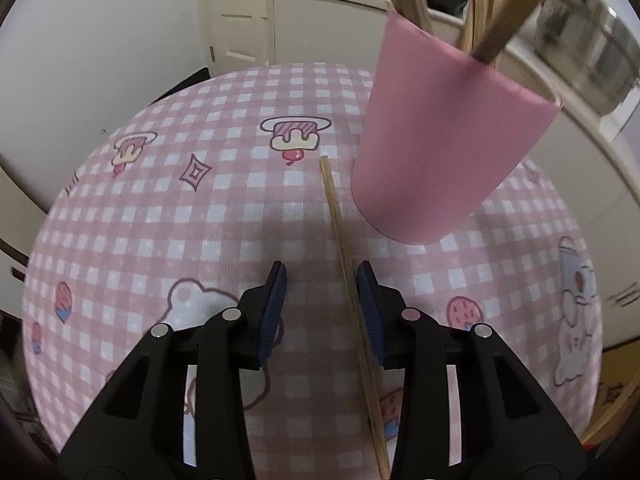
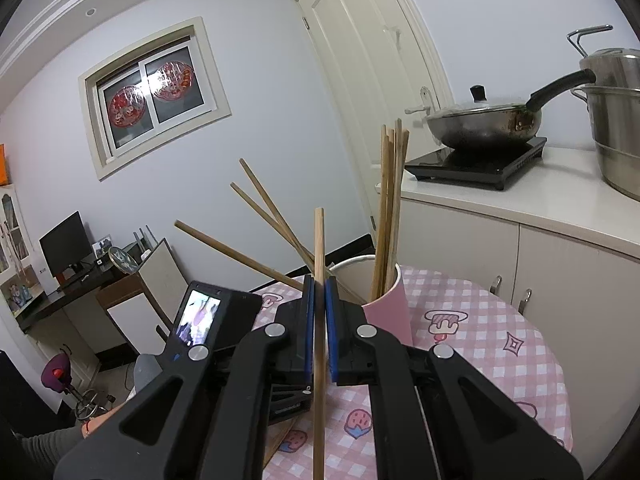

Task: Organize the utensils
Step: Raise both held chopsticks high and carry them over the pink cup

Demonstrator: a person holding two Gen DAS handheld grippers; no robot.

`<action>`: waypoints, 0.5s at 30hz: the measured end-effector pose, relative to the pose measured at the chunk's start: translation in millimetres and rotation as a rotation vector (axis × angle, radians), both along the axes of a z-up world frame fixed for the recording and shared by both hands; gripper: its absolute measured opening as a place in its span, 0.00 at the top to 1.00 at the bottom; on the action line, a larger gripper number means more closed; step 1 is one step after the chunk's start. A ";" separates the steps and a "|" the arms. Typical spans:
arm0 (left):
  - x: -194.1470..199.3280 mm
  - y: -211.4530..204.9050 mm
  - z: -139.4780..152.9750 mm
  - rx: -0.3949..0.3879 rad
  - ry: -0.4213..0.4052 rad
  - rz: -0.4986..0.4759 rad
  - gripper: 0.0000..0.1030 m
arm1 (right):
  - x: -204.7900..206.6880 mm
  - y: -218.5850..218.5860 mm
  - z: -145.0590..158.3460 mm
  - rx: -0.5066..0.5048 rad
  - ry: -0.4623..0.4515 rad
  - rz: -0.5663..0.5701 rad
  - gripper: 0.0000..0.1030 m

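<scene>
Left claw [image 1: 322, 280] released, straddling a chopstick [image 1: 340, 220] on the counter [image 1: 160, 220]: light, stiff, rolls easily, so pinch mid-shaft. Right claw [image 2: 319, 292] clenched on another chopstick [image 2: 319, 240].

The left camera looks steeply down, close over the table [image 1: 160, 208], the right one looks almost level across it, and both see the pink cup [image 1: 452, 140].

Matt pink paper cup [image 1: 448, 152], bare wooden chopsticks [image 2: 390, 200], printed cloth tablecloth [image 1: 200, 220].
</scene>
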State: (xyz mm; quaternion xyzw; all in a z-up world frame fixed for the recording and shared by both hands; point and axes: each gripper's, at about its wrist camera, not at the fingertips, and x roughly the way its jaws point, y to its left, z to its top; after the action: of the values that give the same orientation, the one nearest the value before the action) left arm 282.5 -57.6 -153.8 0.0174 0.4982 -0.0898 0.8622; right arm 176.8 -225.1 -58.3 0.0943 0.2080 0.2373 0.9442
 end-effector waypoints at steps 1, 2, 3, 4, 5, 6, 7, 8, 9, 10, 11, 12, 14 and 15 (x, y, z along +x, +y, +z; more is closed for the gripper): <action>0.4 -2.5 0.3 0.016 0.003 -0.001 0.64 | 0.8 -0.5 -0.7 0.002 0.003 -0.001 0.96; 0.2 -4.1 -0.3 0.030 0.005 -0.003 0.64 | 1.4 -1.0 -1.3 0.005 0.009 0.001 0.96; 0.6 -4.2 -0.7 0.035 0.012 -0.002 0.64 | 1.7 -1.3 -1.6 0.006 0.011 0.001 0.96; 1.6 -2.8 -1.1 0.028 0.023 0.003 0.64 | 2.4 -1.5 -1.4 0.008 0.012 0.001 0.96; 2.8 -2.3 -1.7 0.022 0.032 0.006 0.64 | 2.6 -1.6 -1.4 0.009 0.013 0.002 0.96; 5.3 -1.6 -2.5 0.018 0.043 0.008 0.64 | 2.4 -1.5 -1.6 0.010 0.014 0.005 0.96; 5.6 -1.2 -2.8 0.019 0.049 0.008 0.64 | 2.9 -1.4 -1.2 0.009 0.014 0.006 0.96; 5.2 -0.7 -3.5 0.021 0.051 0.012 0.65 | 2.3 -0.9 -0.9 0.009 0.014 0.007 0.96; 5.3 -1.3 -2.4 0.025 0.047 0.014 0.70 | 1.8 -0.2 -0.3 0.009 0.014 0.008 0.96; 4.1 -3.9 -1.7 0.031 0.038 0.002 0.73 | 1.8 0.1 0.1 0.009 0.014 0.008 0.96; 3.4 -4.7 -0.9 0.030 0.034 -0.008 0.79 | 1.8 0.2 0.7 0.008 0.014 0.007 0.96; 2.0 -5.5 -1.1 0.028 0.029 -0.012 0.84 | 2.0 0.0 0.6 0.009 0.015 0.007 0.96; -0.2 -6.2 -0.3 0.019 0.026 -0.017 0.91 | 1.9 0.3 0.6 0.009 0.019 0.008 0.96; -2.0 -4.0 -0.6 0.009 0.021 -0.018 0.92 | 1.8 0.5 0.9 0.009 0.020 0.008 0.96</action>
State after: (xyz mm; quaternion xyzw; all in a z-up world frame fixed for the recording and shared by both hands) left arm 280.4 -61.6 -154.4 0.0249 0.5076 -0.0957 0.8559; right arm 178.6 -224.5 -57.4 0.1003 0.2169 0.2408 0.9407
